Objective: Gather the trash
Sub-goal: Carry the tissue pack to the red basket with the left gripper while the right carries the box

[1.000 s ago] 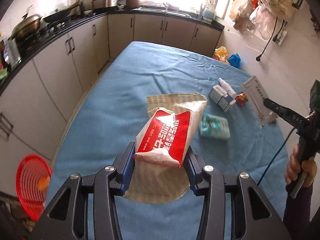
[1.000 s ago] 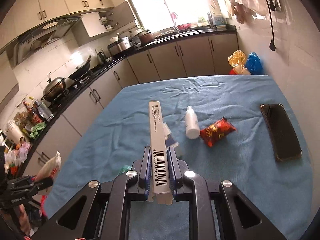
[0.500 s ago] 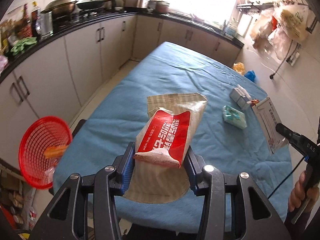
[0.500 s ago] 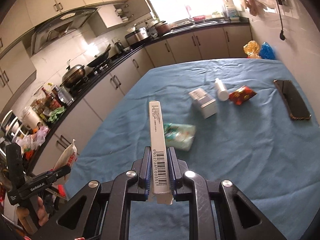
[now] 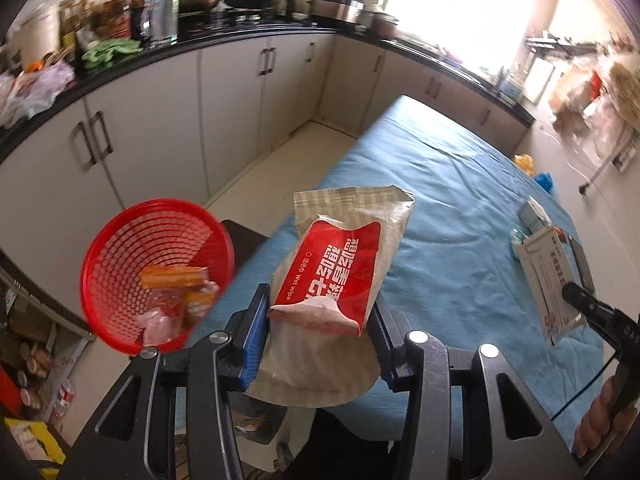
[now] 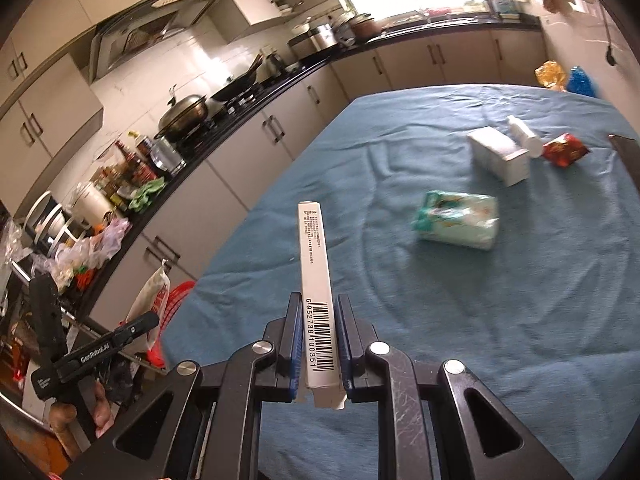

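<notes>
My red basket [image 5: 156,272], at nine o'clock, has swung much nearer, so dropping can start soon. My left hand-held gripper [image 5: 320,344] clamps the wipes packet [image 5: 340,272], its long axis pointing to twelve. My right hand-held gripper [image 6: 319,344] pinches the slim box [image 6: 316,280], pointing to twelve above the tabletop [image 6: 500,300].

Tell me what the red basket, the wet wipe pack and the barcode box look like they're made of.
Red basket: moulded plastic, glossy, slotted lattice walls. Wet wipe pack: soft plastic film, crinkled, printed red over a pale, slightly shiny bag. Barcode box: thin matte white cardboard, by its crisp folded edges and end flap; probably coated.
</notes>
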### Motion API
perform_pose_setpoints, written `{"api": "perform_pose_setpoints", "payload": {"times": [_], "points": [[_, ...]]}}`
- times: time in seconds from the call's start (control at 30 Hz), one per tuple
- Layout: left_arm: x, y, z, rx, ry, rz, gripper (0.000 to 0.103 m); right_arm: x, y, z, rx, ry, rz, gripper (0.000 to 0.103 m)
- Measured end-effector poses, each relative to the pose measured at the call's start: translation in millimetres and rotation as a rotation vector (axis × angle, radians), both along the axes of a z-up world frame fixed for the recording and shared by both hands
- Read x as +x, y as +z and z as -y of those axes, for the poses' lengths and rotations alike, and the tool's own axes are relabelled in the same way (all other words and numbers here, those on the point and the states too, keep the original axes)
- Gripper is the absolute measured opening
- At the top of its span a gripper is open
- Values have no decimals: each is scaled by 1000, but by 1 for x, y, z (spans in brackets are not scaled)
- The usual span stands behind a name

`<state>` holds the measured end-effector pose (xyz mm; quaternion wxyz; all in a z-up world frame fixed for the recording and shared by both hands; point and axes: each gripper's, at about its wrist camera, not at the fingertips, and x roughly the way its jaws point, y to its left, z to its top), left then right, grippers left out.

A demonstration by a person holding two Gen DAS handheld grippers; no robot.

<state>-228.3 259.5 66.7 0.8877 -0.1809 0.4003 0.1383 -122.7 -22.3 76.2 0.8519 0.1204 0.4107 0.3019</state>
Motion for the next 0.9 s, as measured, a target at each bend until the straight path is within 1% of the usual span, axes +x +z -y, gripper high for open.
{"api": "perform_pose_setpoints", "payload": {"times": [0.3, 0.47, 0.57, 0.77, 0.9], "points": [[-25, -18, -63, -37, 147, -13, 45, -1, -8, -63, -11, 104, -29, 17], [-42, -31, -95, -28, 236, -32, 45, 0, -12, -115, -25, 192, -43, 17], [-49, -41, -115, -47, 276, -47, 45, 0, -14, -151, -26, 250, -53, 17], [-57, -58, -146, -91, 320, -67, 45, -4, -18, -224, -30, 364, -63, 17], [-59, -67, -160, -118, 332, -74, 45, -6, -29, -275, -48, 430, -87, 17]]}}
